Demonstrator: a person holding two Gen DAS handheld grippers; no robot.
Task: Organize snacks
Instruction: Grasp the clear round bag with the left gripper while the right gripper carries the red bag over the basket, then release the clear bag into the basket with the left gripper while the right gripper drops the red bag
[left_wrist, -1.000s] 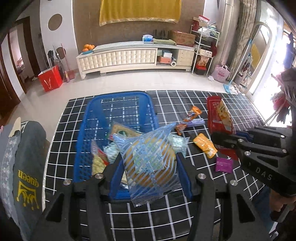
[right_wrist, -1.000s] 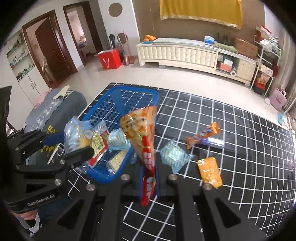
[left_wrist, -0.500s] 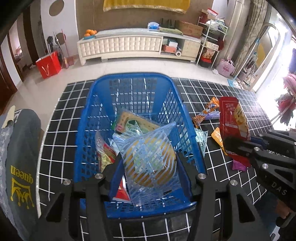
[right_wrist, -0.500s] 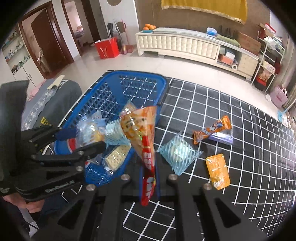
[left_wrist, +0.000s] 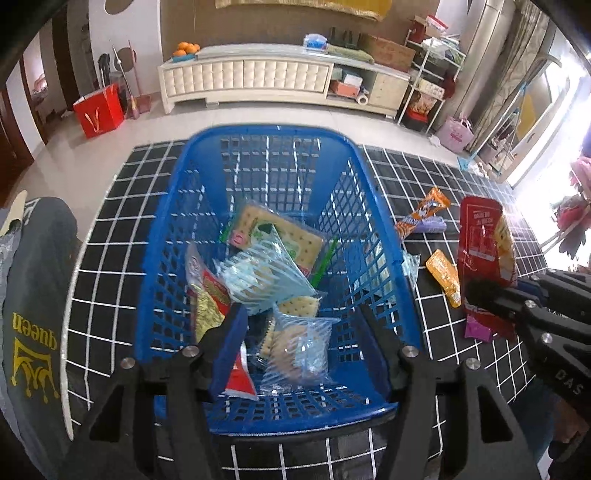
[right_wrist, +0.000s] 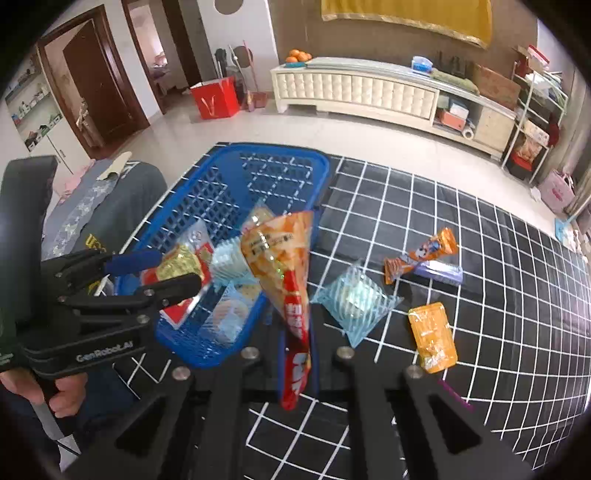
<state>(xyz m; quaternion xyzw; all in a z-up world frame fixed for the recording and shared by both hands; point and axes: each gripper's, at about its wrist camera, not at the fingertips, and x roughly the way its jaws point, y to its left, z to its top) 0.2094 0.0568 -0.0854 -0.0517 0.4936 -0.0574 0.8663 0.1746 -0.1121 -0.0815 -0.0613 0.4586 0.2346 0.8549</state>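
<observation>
The black gridded mat covers the table, and the blue basket on it serves as the landmark. Inside the basket lie several packets: a cracker pack toward the far wall, a striped blue bag in the middle, a red and yellow packet at its left wall, and a clear striped biscuit bag at the near wall.

The left gripper hangs over the basket's near end with its jaws opening; the biscuit bag lies loose between and below them, with no pad pressing on it, so this drop looks just completed. The right gripper, just right of the basket, is pressed together on the tall red and orange snack bag, held upright above the mat.

Right of the basket, on the mat, remain a striped blue pouch nearest, then an orange sachet, and farther off an orange wrapped bar lying over a purple one.

The step in hand seems to be filling the basket. Next, the left gripper likely needs to lift clear so the right can carry its bag over the rim and let go.
</observation>
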